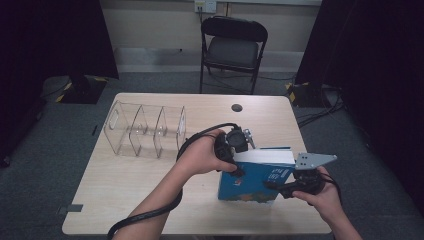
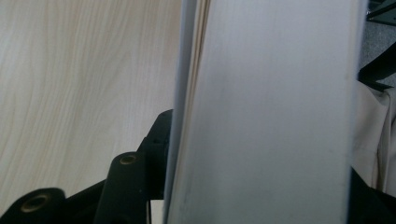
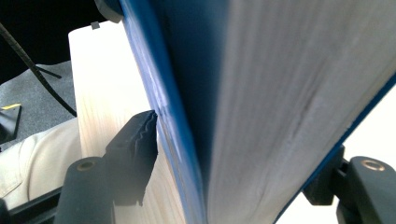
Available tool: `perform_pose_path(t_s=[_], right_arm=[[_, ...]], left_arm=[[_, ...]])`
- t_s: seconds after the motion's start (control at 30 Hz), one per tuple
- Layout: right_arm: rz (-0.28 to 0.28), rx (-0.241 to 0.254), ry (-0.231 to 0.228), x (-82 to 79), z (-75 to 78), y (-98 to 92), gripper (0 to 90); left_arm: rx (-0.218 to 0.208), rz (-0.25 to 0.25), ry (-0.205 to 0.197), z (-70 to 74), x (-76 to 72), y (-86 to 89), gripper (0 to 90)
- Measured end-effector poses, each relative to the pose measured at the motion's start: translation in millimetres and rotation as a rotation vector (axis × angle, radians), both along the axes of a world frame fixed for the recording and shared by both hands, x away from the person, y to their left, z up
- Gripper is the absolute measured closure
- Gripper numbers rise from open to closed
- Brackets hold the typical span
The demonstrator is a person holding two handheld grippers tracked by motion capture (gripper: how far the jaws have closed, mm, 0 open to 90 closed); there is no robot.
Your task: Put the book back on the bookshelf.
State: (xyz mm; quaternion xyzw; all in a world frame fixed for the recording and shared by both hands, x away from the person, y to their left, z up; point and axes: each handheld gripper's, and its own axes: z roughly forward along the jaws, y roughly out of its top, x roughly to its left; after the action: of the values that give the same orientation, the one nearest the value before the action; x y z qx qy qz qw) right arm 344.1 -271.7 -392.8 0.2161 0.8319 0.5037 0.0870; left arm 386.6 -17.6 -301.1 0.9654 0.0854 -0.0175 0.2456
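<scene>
High view: both grippers are standing a blue book [image 1: 255,182] upright near the table's [image 1: 125,200] right edge. Left gripper [image 1: 231,150] is straddling its top, right gripper [image 1: 287,189] clamping its side; keeping it vertical matters.

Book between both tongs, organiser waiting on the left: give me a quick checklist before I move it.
1. Book upright on the table: ok, standing on its lower edge.
2. Right tongs around the book: ok, one jaw on each cover in the right gripper view; firm pad pressure: cannot tell.
3. Left tongs gripping: cannot tell; pages sit between the jaws, contact hidden.
4. Book closed: not ok, one cover gapes from the pages.
5. Organiser compartments free: ok, all look empty.
6. Path to the organiser: ok, bare tabletop between.
</scene>
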Motion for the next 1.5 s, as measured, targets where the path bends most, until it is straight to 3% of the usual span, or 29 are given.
perform_pose_path(t_s=[0.3, 0.4, 0.63, 0.77, 0.87, 1.23, 1.37, 1.5], right_arm=[[-0.005, 0.016, 0.004, 0.4, -1.3, 0.6, 31.1], [-0.007, 0.021, 0.005, 0.6, -1.5, 0.8, 31.1], [-0.01, 0.022, 0.004, 0.1, -1.7, 0.8, 31.2], [-0.011, 0.024, 0.003, -0.1, -1.9, 0.9, 31.2], [-0.011, 0.025, 0.001, -0.4, -2.0, 1.0, 31.3], [-0.016, 0.03, -0.025, 0.6, -3.7, 0.8, 29.5], [-0.018, 0.033, -0.011, 1.8, -5.2, -1.7, 27.6], [-0.031, -0.004, 0.018, 3.7, -16.2, -9.9, 25.2]], left_arm=[[-0.01, 0.017, -0.018, -1.9, -1.7, 0.2, 49.4], [0.001, 0.043, 0.008, -1.6, -1.3, -0.7, 49.9], [0.012, 0.069, 0.005, -1.1, -2.0, -1.9, 42.8], [0.02, 0.056, -0.005, -1.3, -1.9, -2.0, 45.1], [0.01, 0.047, 0.008, -1.4, -1.2, -1.2, 48.9], [-0.036, -0.011, -0.009, -2.9, -4.6, 2.7, 58.4], [-0.038, -0.014, -0.014, -3.0, -6.2, 3.3, 59.6], [-0.039, -0.016, -0.02, -3.0, -7.3, 3.7, 60.5]])
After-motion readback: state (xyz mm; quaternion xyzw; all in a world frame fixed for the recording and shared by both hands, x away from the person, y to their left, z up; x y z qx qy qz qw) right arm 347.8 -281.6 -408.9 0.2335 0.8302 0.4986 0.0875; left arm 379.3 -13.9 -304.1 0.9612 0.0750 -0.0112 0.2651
